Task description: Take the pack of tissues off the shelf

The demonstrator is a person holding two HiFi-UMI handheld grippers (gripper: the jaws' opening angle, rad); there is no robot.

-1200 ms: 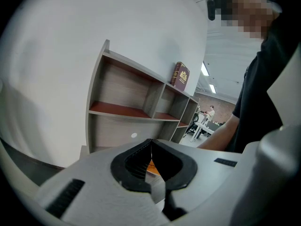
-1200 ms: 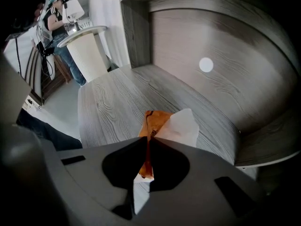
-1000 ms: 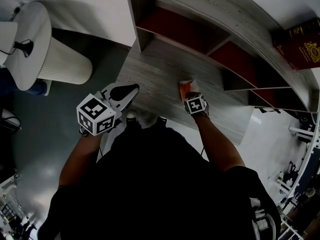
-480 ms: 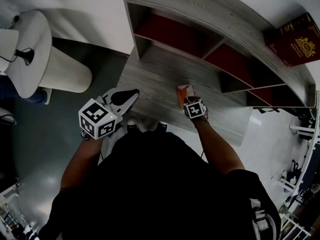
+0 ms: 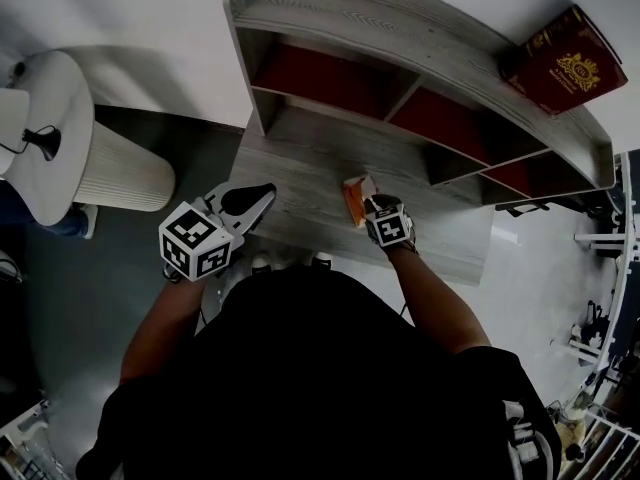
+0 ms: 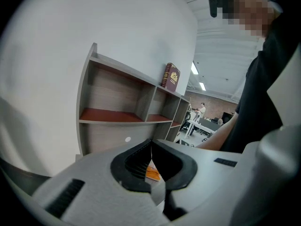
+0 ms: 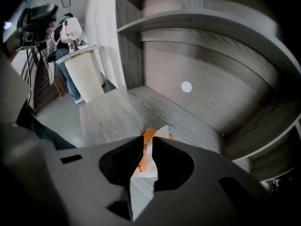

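The orange and white pack of tissues (image 5: 353, 196) lies on the wide grey wooden surface (image 5: 300, 168) below the shelf compartments. My right gripper (image 5: 362, 202) is at it from the near side. In the right gripper view the pack (image 7: 147, 163) sits between the jaws, which are opening, and its top corner sticks out past the tips of the right gripper (image 7: 148, 142). The pads do not press on it. My left gripper (image 5: 262, 194) hangs at the surface's left front edge, shut and empty. In the left gripper view the left gripper's (image 6: 151, 144) tips meet, and the pack (image 6: 153, 173) shows through the hollow behind them.
The grey shelf unit (image 5: 400, 28) has red-floored compartments and a dark red book (image 5: 560, 58) on top at the right. A round white table with a ribbed base (image 5: 125, 163) stands on the floor to the left. People and desks show far off in the left gripper view.
The head view has shifted, so more of the shelf unit and the book shows. The right gripper stays at the pack on the low surface. The left gripper has barely moved.
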